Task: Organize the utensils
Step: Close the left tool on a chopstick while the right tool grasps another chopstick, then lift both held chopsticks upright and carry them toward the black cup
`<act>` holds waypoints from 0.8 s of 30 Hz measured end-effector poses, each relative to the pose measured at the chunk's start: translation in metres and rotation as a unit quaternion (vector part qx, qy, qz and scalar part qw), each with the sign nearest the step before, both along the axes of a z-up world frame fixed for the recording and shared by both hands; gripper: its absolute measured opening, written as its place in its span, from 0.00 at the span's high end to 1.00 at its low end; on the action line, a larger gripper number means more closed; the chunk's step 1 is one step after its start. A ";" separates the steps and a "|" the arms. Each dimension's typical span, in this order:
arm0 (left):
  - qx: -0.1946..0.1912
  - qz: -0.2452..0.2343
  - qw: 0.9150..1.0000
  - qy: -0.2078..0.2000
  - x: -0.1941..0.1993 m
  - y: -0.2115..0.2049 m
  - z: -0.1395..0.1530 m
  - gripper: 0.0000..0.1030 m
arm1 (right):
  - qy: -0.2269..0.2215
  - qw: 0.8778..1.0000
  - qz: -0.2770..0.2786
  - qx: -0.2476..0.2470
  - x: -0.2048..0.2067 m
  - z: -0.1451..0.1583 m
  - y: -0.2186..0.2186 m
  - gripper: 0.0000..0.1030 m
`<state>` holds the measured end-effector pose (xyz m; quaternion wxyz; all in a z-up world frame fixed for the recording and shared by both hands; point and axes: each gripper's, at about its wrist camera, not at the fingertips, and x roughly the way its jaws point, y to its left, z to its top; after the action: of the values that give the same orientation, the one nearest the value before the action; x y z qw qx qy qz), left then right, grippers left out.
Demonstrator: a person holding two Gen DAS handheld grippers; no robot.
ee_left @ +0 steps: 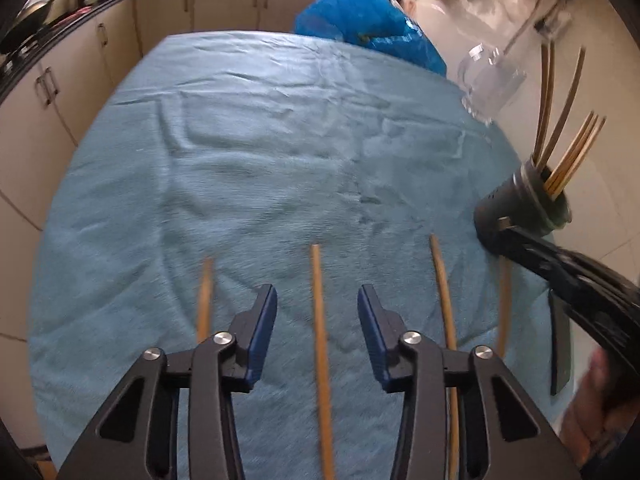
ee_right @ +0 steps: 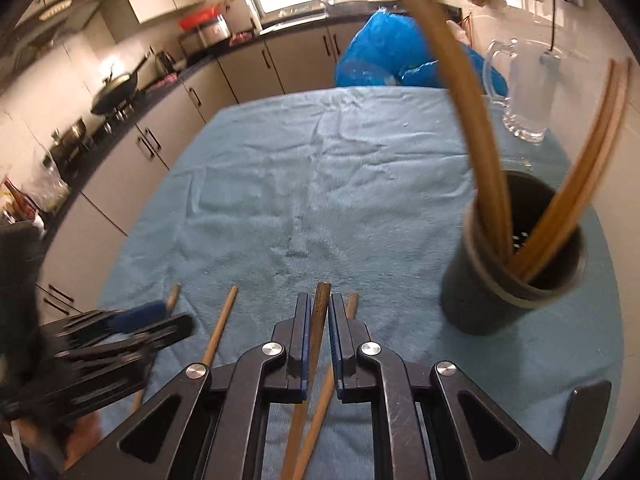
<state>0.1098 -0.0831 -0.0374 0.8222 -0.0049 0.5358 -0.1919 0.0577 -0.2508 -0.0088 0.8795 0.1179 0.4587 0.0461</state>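
Note:
Several wooden chopsticks lie on a blue towel. My left gripper is open, its jaws either side of one chopstick, with others to its left and right. My right gripper is shut on a dark wooden chopstick just above the towel. A dark round utensil holder with several chopsticks in it stands to the right of it. The holder also shows in the left wrist view, with the right gripper beside it.
A clear glass mug stands behind the holder at the towel's far right. A blue plastic bag sits beyond the far edge. Kitchen cabinets and a wok run along the left. My left gripper shows in the right wrist view.

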 end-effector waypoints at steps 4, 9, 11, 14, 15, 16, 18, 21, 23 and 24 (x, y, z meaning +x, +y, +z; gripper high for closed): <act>0.026 -0.005 0.999 0.020 0.010 -0.018 -0.016 0.72 | -0.016 1.000 0.006 0.007 -0.013 0.009 -0.002 0.91; 0.047 0.007 0.998 0.029 0.018 -0.023 -0.029 0.83 | -0.028 0.999 0.012 0.022 -0.023 0.013 -0.005 0.91; 0.052 0.007 0.998 0.027 0.018 -0.024 -0.029 0.93 | -0.028 0.999 0.011 0.026 -0.022 0.013 -0.004 0.91; 0.057 0.011 0.998 0.021 0.018 -0.025 -0.030 0.95 | -0.031 0.999 0.012 0.034 -0.025 0.014 -0.006 0.91; 0.053 0.011 0.998 0.019 0.018 -0.025 -0.028 0.95 | -0.033 0.999 0.011 0.035 -0.027 0.015 -0.005 0.91; 0.047 0.008 0.999 0.013 0.014 -0.024 -0.025 0.95 | -0.036 0.999 0.012 0.037 -0.029 0.016 -0.005 0.91; 0.035 0.014 0.999 -0.002 0.008 -0.019 -0.013 0.95 | -0.042 0.998 0.015 0.038 -0.034 0.021 -0.005 0.91; 0.011 0.016 0.999 -0.044 -0.011 -0.008 0.017 0.95 | -0.059 0.997 0.017 0.039 -0.042 0.029 -0.007 0.91; -0.005 0.018 0.997 -0.070 -0.024 0.000 0.040 0.95 | -0.075 0.996 0.016 0.038 -0.049 0.038 -0.007 0.91; -0.013 0.020 0.996 -0.083 -0.031 0.004 0.051 0.95 | -0.084 0.996 0.015 0.036 -0.053 0.042 -0.007 0.91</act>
<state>0.0785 -0.0794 0.0138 0.8673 -0.0098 0.4632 -0.1821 0.0049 -0.2576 0.0330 0.9094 0.1385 0.3826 0.0860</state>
